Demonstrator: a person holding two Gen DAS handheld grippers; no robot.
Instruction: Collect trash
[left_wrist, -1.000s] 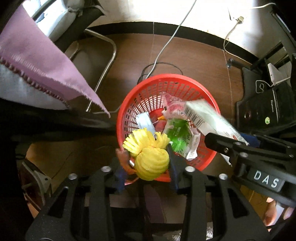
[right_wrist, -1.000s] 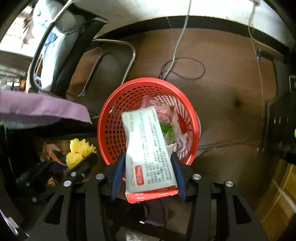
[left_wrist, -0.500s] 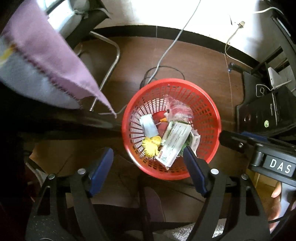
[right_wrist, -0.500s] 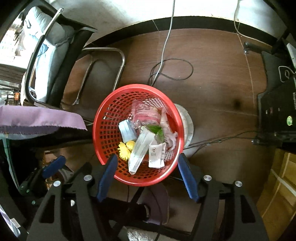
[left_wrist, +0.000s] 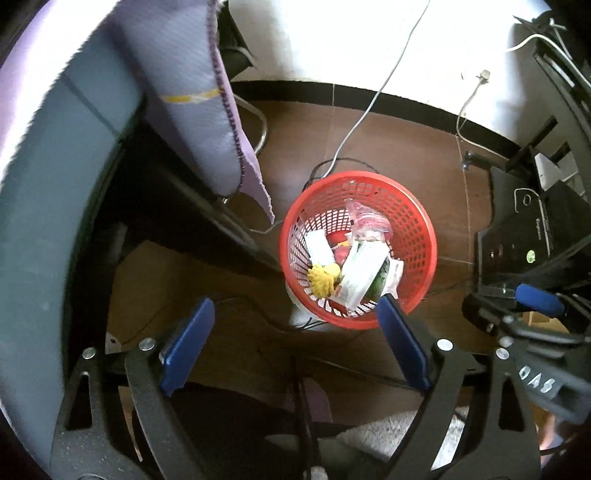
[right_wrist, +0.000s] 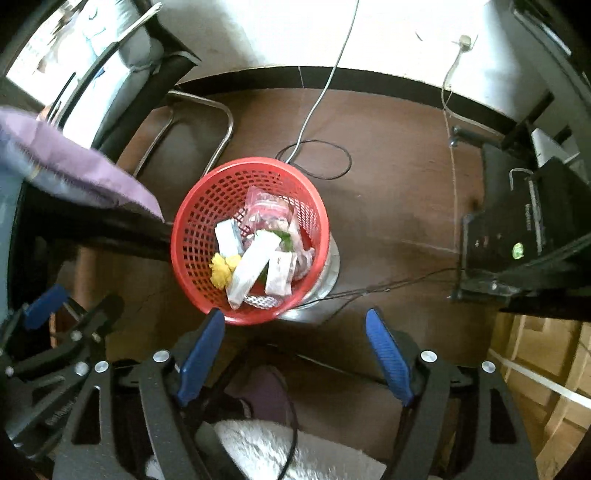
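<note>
Nearest to me, my left gripper (left_wrist: 295, 325) hangs empty, its jaws spreading wider with nothing between the two blue pads (left_wrist: 188, 347). My right gripper (right_wrist: 295, 341) is the same: jaws opening, nothing gripped. Below both I see a pale fuzzy patch (right_wrist: 280, 450) cut off by the frame edge; I cannot tell what it is.

Further down, one red mesh basket (left_wrist: 417, 221) stands on the brown floor (right_wrist: 399, 192), and the trash lies inside it. I count one yellow crumpled piece (left_wrist: 322, 279), one long white packet (left_wrist: 360, 271) tilted across the heap, one small white wrapper (right_wrist: 279, 272), one pale flat pouch (right_wrist: 229, 238) and one clear pinkish bag (right_wrist: 267, 212). A green scrap (left_wrist: 380, 280) is mostly buried under the packet, so its shape stays unclear. Something pale under the basket's base peeks out; I cannot make it out.

To the left, a purple cloth (left_wrist: 199, 96) drapes over a blurred edge. Beyond it, a chair (right_wrist: 122, 70) is partly cropped. One white cable (right_wrist: 325, 92) runs from the wall to a black loop of cord (right_wrist: 325, 162). At right, a black computer case (left_wrist: 532, 236) is half cut off.
</note>
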